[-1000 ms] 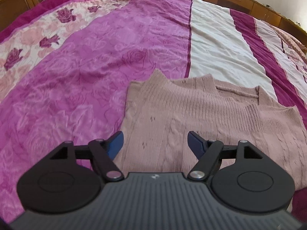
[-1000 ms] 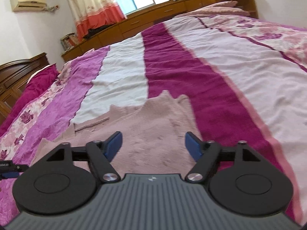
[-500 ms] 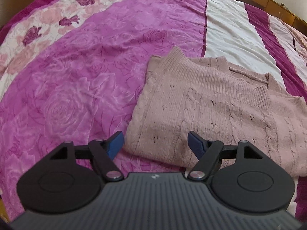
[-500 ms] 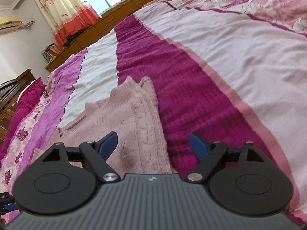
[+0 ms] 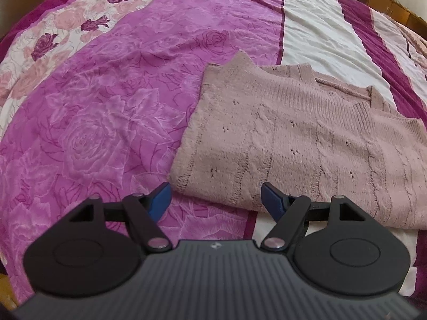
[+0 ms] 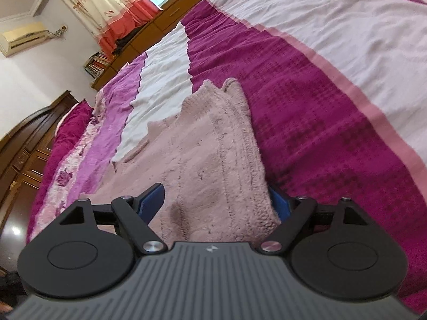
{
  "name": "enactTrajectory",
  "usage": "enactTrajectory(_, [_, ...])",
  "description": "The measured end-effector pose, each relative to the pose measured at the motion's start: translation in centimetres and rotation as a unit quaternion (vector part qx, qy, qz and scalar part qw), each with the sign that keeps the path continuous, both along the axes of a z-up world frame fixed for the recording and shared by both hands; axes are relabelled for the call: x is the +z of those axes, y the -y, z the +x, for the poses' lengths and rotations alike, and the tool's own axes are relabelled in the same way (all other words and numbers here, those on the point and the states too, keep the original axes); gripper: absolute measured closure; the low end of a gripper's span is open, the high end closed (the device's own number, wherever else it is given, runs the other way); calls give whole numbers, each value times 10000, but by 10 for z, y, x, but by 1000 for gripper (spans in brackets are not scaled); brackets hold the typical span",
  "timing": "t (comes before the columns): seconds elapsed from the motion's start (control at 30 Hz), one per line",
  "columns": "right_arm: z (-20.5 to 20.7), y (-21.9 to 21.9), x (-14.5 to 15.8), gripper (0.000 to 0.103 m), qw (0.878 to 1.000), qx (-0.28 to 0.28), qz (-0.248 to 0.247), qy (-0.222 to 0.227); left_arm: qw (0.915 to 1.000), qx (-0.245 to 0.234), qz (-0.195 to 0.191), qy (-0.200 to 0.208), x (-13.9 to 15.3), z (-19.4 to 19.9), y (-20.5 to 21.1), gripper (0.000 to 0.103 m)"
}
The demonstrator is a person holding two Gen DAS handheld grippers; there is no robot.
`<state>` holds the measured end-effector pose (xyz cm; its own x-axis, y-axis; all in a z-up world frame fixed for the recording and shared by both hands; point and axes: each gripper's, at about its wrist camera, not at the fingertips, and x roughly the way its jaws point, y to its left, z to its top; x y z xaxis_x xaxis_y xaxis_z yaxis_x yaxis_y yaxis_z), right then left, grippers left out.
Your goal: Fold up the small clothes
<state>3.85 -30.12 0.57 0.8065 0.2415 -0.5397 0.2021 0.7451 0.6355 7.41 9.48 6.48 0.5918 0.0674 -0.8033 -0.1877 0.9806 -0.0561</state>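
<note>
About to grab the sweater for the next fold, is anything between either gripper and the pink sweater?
Nothing visible. The left gripper, jaws open, faces the sweater corner over bare bedspread. The right gripper, jaws open, already straddles the sweater's edge.

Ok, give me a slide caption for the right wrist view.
Right gripper, jaws open, straddling the near edge of a folded pink knit sweater on a striped magenta bedspread.

Holding the left gripper level, jaws spread wide, blue fingertips pointing toward 12 o'clock. Tilting the right gripper, jaws likewise parted wide.
</note>
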Motion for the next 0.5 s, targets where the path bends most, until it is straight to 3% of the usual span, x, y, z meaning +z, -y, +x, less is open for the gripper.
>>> enactTrajectory(0.13, [3,8,-4,16,9980,-65,618,122,10000,25,-65,-30,0,0,0,28])
enactTrajectory(0.23, [2,10,-7,21,9963,-174,809,214,10000,-3,-24,-50,-1,-1,2,28])
enactTrajectory(0.3, [0,10,-8,45,9959,-217,846,248,10000,-5,-8,-80,-1,-1,2,28])
enactTrajectory(0.37, [0,11,-10,60,9947,-216,965,270,9999,-6,-11,-110,-2,0,2,28])
enactTrajectory(0.5, [1,9,-8,63,9946,-236,943,357,9999,-10,-7,-128,-4,1,1,28])
